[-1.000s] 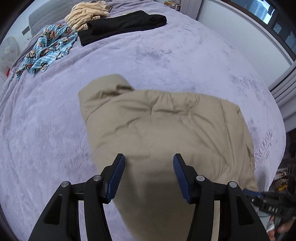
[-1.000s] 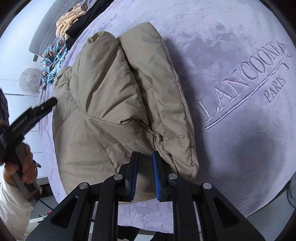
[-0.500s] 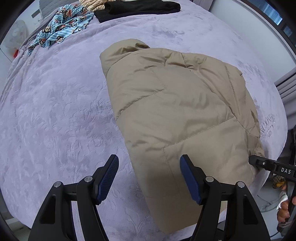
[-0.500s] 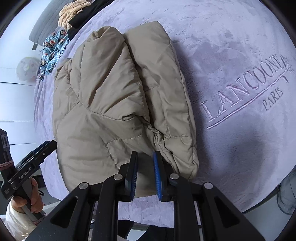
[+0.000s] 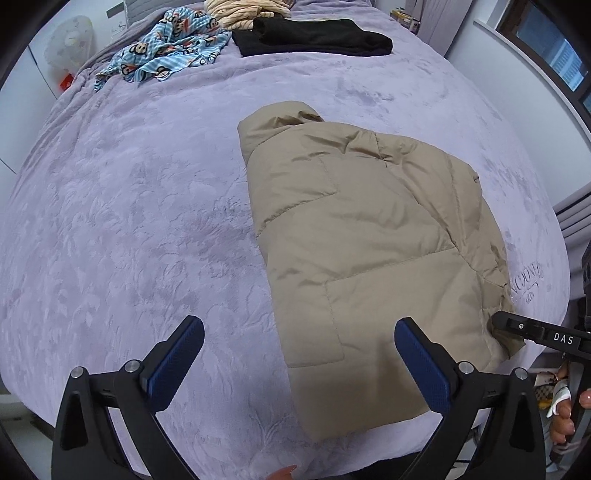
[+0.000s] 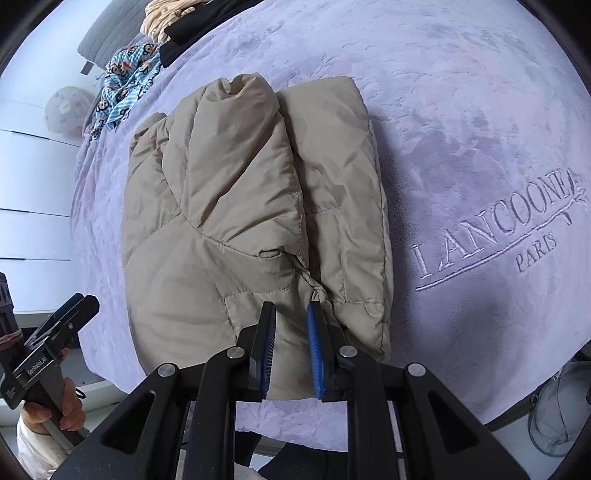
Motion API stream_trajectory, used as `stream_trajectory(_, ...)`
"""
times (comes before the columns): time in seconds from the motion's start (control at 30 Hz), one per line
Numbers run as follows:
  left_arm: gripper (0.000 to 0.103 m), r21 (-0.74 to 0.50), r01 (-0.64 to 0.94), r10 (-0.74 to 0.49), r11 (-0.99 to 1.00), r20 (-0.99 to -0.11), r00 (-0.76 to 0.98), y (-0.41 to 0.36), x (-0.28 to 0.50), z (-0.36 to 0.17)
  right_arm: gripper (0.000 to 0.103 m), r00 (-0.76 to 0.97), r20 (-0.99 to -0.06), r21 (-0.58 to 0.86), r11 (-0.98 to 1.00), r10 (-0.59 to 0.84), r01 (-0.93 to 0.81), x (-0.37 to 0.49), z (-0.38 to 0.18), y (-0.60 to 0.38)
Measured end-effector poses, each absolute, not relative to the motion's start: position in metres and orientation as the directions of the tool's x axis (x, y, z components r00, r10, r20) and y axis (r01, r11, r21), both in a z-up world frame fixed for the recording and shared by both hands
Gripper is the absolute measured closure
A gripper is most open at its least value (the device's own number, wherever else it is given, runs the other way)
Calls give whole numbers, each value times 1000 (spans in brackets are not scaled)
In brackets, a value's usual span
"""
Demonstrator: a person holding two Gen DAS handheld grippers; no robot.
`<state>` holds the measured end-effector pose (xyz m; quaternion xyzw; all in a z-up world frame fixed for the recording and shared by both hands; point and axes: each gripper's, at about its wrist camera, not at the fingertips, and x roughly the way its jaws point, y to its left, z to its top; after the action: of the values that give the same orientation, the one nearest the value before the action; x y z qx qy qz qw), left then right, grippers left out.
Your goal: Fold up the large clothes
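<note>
Left wrist view: we find the left gripper (image 5: 299,354) with jaws opening, nothing between them, above the bed's (image 5: 110,221) near edge. The right gripper (image 6: 290,345) stands narrowly parted over the folded tan puffer jacket (image 6: 236,221), apparently pinching nothing. We judge a fold just released; next, a fresh hem grasp.

I count one beige padded jacket (image 5: 362,251) on the purple bed cover (image 5: 129,221). Beyond the jacket, at the far end, I count three other clothes: one blue printed (image 5: 166,48), one black (image 5: 314,37), one striped yellow (image 5: 243,9). I hold two grippers.
</note>
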<state>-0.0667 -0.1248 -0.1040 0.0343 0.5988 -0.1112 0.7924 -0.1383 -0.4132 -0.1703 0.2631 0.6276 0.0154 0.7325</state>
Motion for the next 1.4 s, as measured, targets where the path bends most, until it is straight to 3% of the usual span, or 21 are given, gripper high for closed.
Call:
stream_trajectory(0.33,0,-84,178,-127,980,-961,244,-107,-61,-112,83,184,-927,371,872,327,320,-130,-173,-408)
stream_trajectory(0.4,0,-90,172,-130,981,-963,237,-105,-59,-115,78,188,-929,364,875,318,320,-128,-170,-407)
stream_trajectory(0.47,0,-87,172,-126,981,-965,229,-104,-57,-117,61,197,-930,359,878,309,316,-125,-167,-407)
stream_trajectory(0.57,0,-84,187,-124,979,-968,218,-103,-54,-120,46,214,-940,323,891,265,318,-120,-160,-409)
stream_trajectory(0.93,0,-90,200,-125,976,-977,170,-101,-42,-135,40,194,-949,305,884,249,355,-118,-167,-413)
stream_trajectory(1.17,0,-122,230,-158,966,-977,145,-99,-38,-146,21,236,-945,305,873,227,381,-119,-167,-410)
stream_trajectory(1.4,0,-166,258,-203,952,-972,122,-83,-35,-153,13,294,-941,288,848,166,444,-128,-161,-407)
